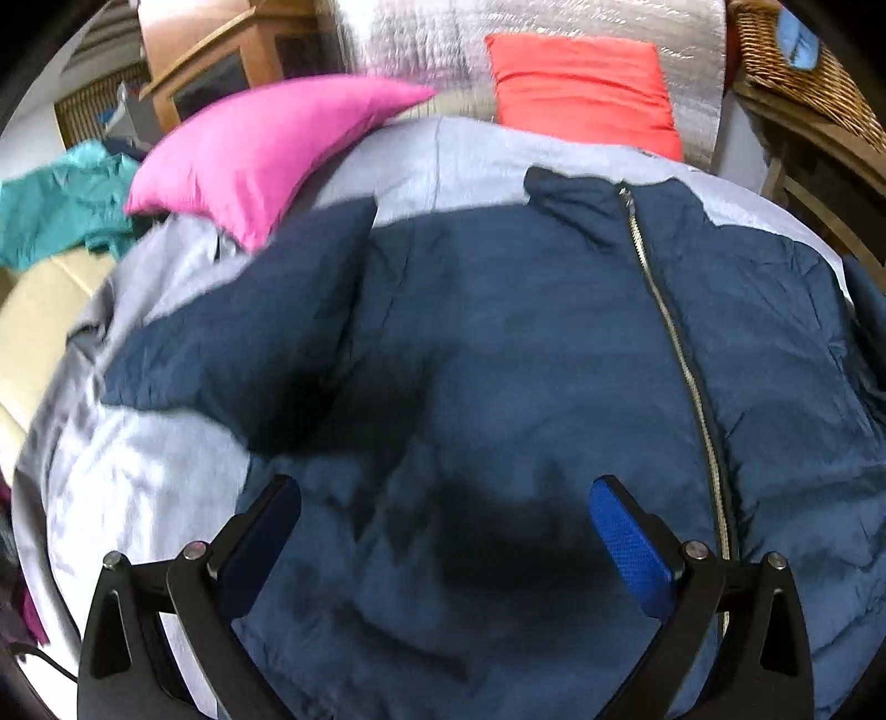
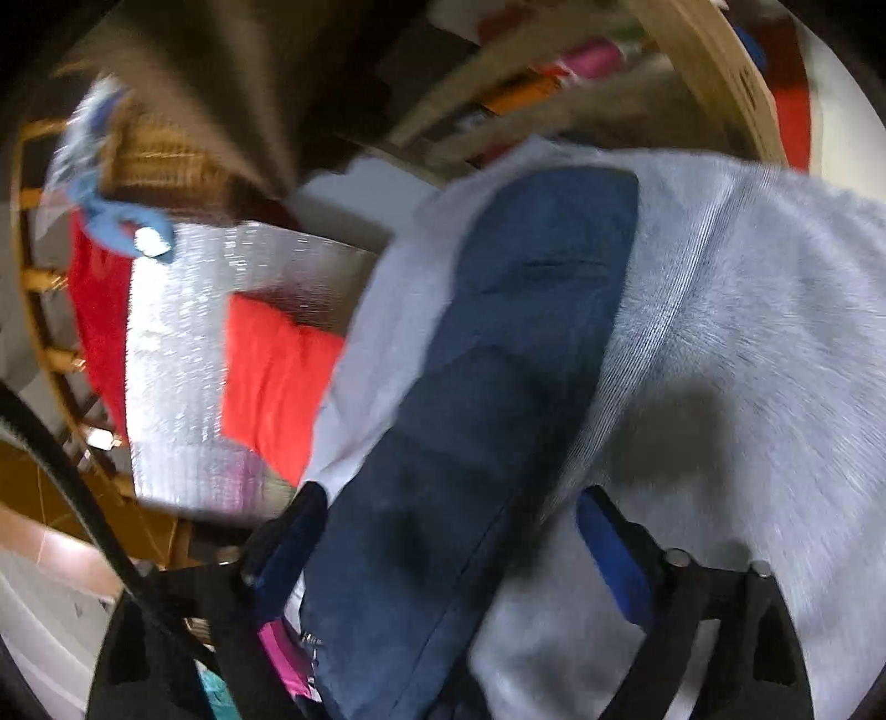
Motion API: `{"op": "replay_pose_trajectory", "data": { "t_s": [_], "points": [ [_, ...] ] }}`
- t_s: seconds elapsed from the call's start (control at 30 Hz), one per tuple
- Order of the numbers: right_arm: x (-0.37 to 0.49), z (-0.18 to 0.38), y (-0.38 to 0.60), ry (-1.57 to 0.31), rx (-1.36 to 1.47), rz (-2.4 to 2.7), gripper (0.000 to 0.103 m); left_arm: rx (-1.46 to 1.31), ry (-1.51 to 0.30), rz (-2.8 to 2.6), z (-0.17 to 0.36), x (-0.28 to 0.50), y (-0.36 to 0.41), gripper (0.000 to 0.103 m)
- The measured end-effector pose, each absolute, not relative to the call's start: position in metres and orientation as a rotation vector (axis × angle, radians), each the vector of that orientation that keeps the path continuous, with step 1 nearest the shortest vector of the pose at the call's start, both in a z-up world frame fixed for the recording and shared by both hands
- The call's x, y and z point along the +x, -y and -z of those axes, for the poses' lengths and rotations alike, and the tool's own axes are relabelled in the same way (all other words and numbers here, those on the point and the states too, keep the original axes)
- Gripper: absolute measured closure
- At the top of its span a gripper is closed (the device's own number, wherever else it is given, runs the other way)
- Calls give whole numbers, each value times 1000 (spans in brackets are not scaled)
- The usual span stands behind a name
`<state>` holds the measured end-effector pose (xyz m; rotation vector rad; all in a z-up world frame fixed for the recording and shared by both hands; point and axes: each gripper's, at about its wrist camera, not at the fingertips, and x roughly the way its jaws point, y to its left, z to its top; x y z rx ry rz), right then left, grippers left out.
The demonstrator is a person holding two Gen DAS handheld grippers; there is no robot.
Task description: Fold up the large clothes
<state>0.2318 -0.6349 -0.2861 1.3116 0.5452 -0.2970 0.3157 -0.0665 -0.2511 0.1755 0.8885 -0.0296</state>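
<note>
Both grippers filled the near edge of their views, black-framed with blue pads. Seen from the left wrist, the left gripper (image 1: pixel 443 531) hung over the lower front of the navy jacket (image 1: pixel 498 360), its fingers spread wide with nothing clamped between them; only the jacket's fabric lay below the gap. From the right wrist, the right gripper (image 2: pixel 448 554) had its fingers wide too, and a long navy part of the jacket, apparently a sleeve (image 2: pixel 498 387), ran between them from near to far. Motion blur made it impossible to tell whether the pads touched the cloth, though they looked clear of it.

Largest in the scene was the pale grey bedspread (image 1: pixel 138 471), which covered the whole surface and carried everything else. On it the jacket lay spread flat, front up, collar at the far end, with a silver zipper (image 1: pixel 681 360) running down it right of centre. One sleeve stretched out to the left across the grey cover.

At the far side a silvery quilted sheet (image 1: pixel 554 22) stood behind the bedding. A pink pillow (image 1: pixel 266 149) rested at the far left, just beside the jacket's shoulder, and an orange-red pillow (image 1: pixel 581 88) leaned against the silvery sheet further right. A teal garment (image 1: pixel 55 205) lay off the left edge. A wicker basket (image 1: pixel 803 72) sat on wooden furniture at the far right.
</note>
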Motion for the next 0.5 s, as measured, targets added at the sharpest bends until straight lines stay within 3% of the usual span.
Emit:
{"op": "replay_pose_trajectory", "data": {
  "t_s": [0.17,0.23,0.3,0.5],
  "points": [
    [256,296,649,-521,1292,316,38,233,-809,26,246,313,81,0],
    [267,297,644,-559,1255,318,67,243,-807,22,246,319,81,0],
    [272,294,638,-568,1231,320,76,235,-811,8,245,321,78,0],
    [270,213,562,-492,989,177,77,115,-788,-55,232,332,46,0]
  ]
}}
